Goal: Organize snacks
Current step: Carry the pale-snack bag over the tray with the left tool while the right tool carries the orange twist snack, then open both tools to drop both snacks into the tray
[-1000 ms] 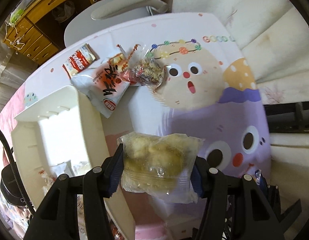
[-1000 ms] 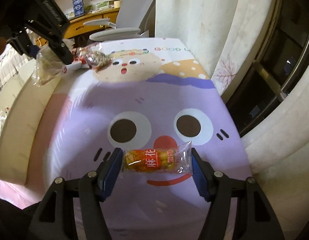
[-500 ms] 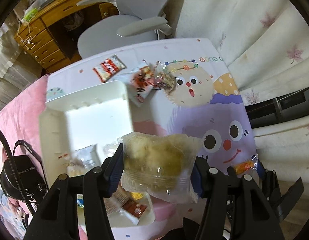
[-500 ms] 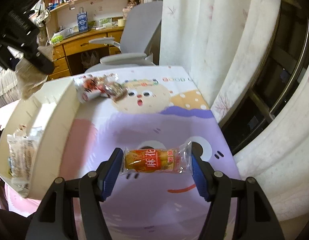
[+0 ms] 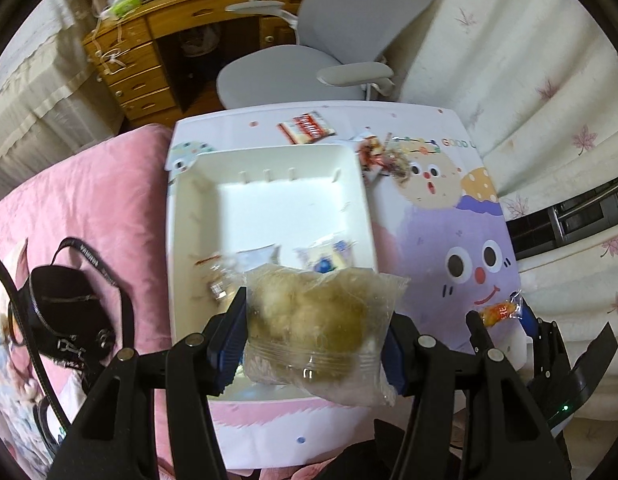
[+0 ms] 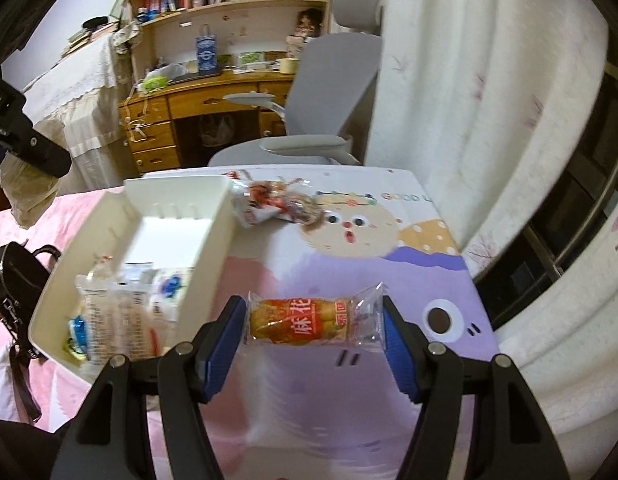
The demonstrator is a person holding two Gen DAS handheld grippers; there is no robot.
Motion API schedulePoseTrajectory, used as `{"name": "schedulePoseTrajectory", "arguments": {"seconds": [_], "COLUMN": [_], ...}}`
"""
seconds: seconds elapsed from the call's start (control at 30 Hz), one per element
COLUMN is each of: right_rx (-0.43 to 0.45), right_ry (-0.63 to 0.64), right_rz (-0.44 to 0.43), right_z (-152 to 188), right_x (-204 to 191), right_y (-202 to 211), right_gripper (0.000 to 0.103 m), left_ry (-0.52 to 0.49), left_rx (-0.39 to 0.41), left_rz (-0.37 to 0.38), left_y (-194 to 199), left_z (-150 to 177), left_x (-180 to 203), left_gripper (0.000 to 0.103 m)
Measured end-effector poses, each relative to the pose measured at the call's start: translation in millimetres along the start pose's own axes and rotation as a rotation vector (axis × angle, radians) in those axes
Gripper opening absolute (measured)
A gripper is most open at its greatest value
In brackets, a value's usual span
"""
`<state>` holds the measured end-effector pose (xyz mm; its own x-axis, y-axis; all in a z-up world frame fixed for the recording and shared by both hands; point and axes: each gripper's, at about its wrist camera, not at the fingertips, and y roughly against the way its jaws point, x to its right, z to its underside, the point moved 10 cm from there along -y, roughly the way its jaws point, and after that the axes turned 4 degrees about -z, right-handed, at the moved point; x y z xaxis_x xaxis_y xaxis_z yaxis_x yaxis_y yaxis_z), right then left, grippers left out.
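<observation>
My left gripper (image 5: 315, 334) is shut on a clear bag of pale yellow puffs (image 5: 317, 322) and holds it high above the near end of the white bin (image 5: 193, 184). My right gripper (image 6: 313, 328) is shut on an orange twist-snack packet (image 6: 309, 322), held in the air above the purple cartoon table mat (image 6: 389, 280), right of the white bin (image 6: 213, 216). Several wrapped snacks lie in the bin's near end (image 6: 121, 312). The right gripper and its packet also show in the left wrist view (image 5: 501, 312).
A pile of loose snack packets (image 6: 277, 202) lies on the table past the bin, and a red-and-white packet (image 5: 307, 130) lies at the far edge. A grey office chair (image 5: 309, 68) and wooden desk stand behind. A black bag (image 5: 61, 312) lies on pink bedding at left.
Both grippers have risen and drawn back from the table, still holding their packets. The left one has moved left, over the bin's near end. The right one has moved toward the bin.
</observation>
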<state>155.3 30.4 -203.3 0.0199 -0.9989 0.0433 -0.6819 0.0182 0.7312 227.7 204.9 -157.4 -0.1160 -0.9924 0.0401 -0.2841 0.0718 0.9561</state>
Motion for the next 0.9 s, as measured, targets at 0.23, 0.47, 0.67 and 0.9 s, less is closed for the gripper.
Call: {"name": "schedulePoseTrajectory", "arguments": {"seconds": [0.23, 0.47, 0.67, 0.9], "right_rx": [0.011, 0.009, -0.016, -0.042], "right_ry": [0.042, 0.068, 0.059, 0.045], "right_rz": [-0.061, -0.123, -0.193, -0.219], "right_z": [-5.6, -5.1, 2.5, 5.3], "right_x": [-54.9, -105.6, -139.8, -153.7], "right_y": [7.6, 7.4, 2.6, -4.4], "right_gripper": [0.066, 0.066, 0.066, 0.069], "left_ry": [0.042, 0.052, 0.049, 0.036], "left_rx": [0.012, 0.01, 0.0, 0.003], "left_rz": [0.0, 0.021, 0.048, 0.09], "left_y": [11.2, 6.7, -5.4, -15.0], "left_z": [22.3, 41.5, 51.5, 49.9], "left_x": [-47.2, -77.9, -90.6, -90.4], "left_gripper": [0.057, 0.057, 0.057, 0.071]}}
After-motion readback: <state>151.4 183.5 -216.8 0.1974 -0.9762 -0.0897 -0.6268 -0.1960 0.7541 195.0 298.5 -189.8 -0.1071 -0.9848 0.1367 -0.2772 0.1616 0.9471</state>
